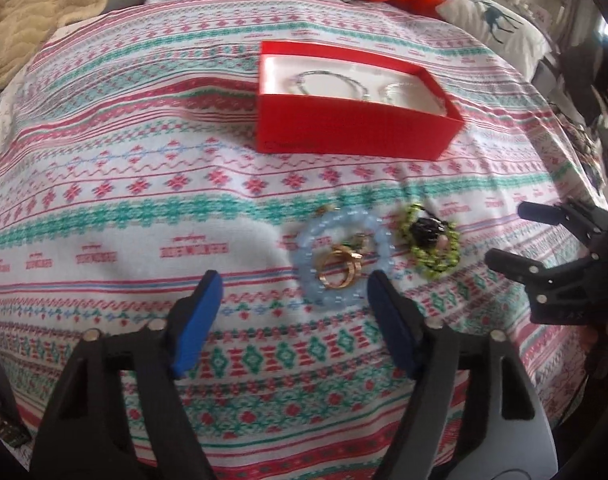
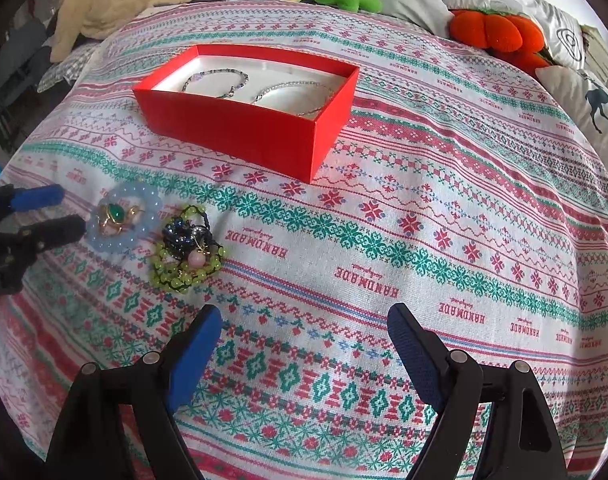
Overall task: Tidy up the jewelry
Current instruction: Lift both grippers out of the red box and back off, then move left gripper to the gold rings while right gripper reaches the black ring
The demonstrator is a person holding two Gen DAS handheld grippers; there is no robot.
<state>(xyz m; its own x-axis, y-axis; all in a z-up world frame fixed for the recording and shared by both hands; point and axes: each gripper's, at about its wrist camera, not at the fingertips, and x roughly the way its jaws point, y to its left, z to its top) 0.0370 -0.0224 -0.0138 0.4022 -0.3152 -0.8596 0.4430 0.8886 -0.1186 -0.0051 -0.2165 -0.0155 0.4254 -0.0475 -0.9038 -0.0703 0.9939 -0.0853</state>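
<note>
We hover the left claw (image 1: 294,300), half-open and empty, at the pale blue bracelet (image 1: 341,256); red box (image 1: 355,128) waits beyond; right claw (image 2: 304,344) wide, idle.

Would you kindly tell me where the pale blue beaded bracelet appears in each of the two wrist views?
Left wrist view: the pale blue beaded bracelet lies right of centre, just beyond the left gripper, with gold rings inside it.
Right wrist view: it lies at the left, beside the left gripper.
Shared landmark: the red box, farther back in both views.
</note>
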